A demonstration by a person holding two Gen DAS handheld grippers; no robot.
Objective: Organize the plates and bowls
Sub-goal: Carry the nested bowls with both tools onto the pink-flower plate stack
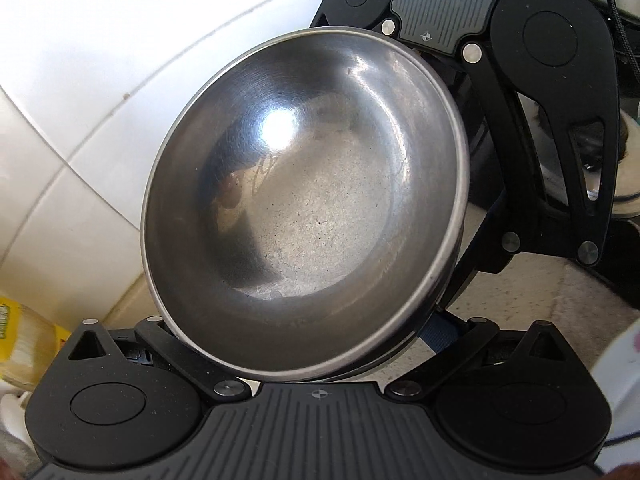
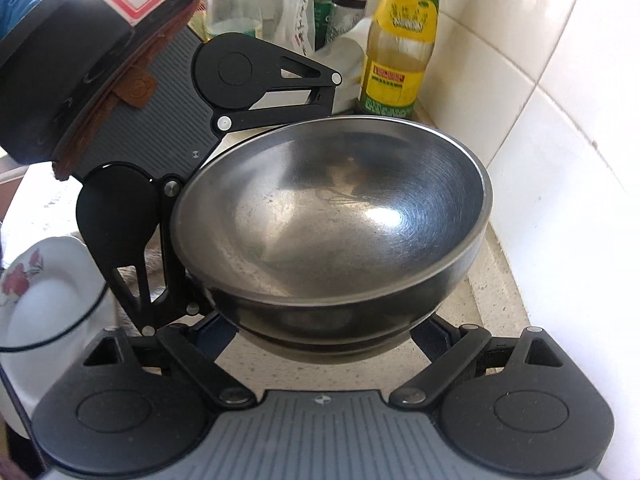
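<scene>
A steel bowl (image 1: 308,204) fills the left wrist view, its inside facing the camera. In the right wrist view the bowl (image 2: 332,224) sits low over the speckled counter (image 2: 490,292), with a second steel rim (image 2: 320,346) under it like a stacked bowl. My right gripper (image 2: 322,336) has its blue pads (image 2: 216,336) against both sides of the lower bowl. My left gripper (image 1: 316,332) comes in from above on the bowl's left side. Its links are spread wide and its fingertips are hidden by the bowl. The right gripper's black linkage (image 1: 560,120) shows behind the bowl.
A white bowl with a red flower (image 2: 44,292) stands close on the left. A yellow-labelled bottle (image 2: 396,60), a white jug (image 2: 348,60) and several other bottles crowd the back corner. The white tiled wall (image 2: 540,120) runs close on the right.
</scene>
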